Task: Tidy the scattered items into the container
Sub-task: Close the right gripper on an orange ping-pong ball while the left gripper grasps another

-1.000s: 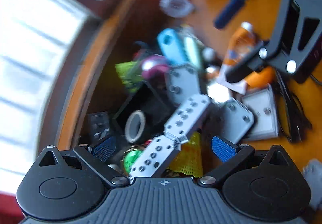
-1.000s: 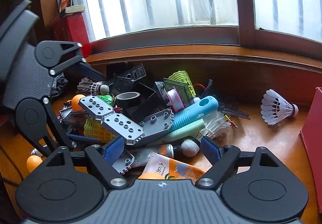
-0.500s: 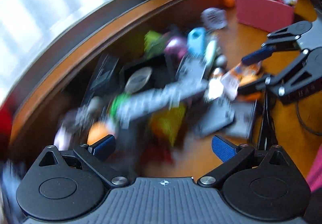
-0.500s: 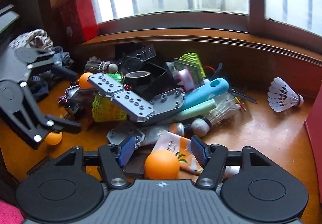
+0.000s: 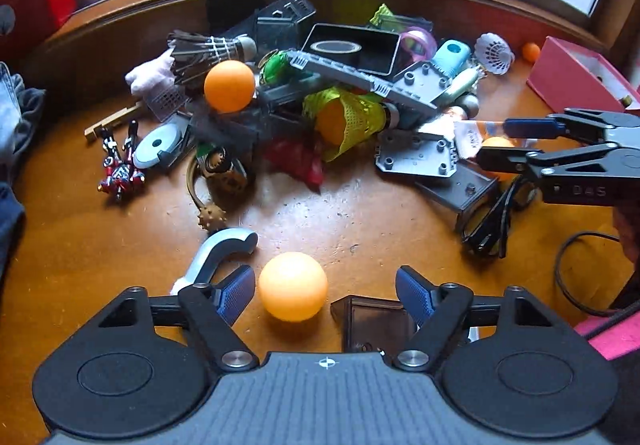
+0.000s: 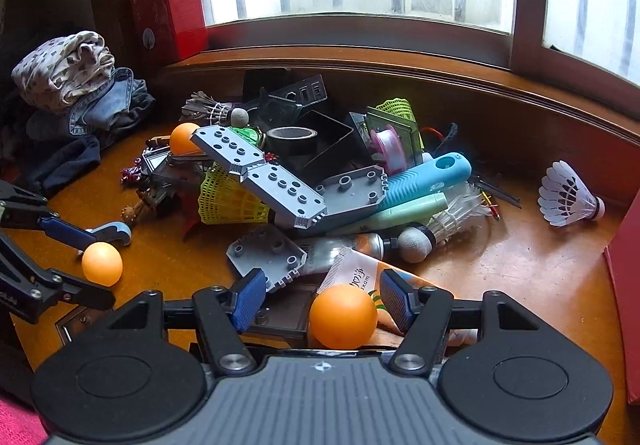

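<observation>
since a moment ago the left claw (image 5: 325, 291) has swung off the heap and now hangs low with its jaws wide, a pale orange ball (image 5: 293, 286) loose between them nearer the left pad. right claw (image 6: 322, 301) is open too, an orange ball (image 6: 343, 316) by its right pad. pink container (image 5: 576, 79) sits far ahead-right of the left claw, beyond the pile.

The right gripper (image 6: 322, 303) is hovering open around an orange ball (image 6: 343, 316) lying on a tube (image 6: 362, 273) at the near edge of the toy pile, while the left gripper (image 6: 76, 265) is straddling a paler ball (image 6: 102, 263) on the wooden table (image 6: 500, 265).
</observation>
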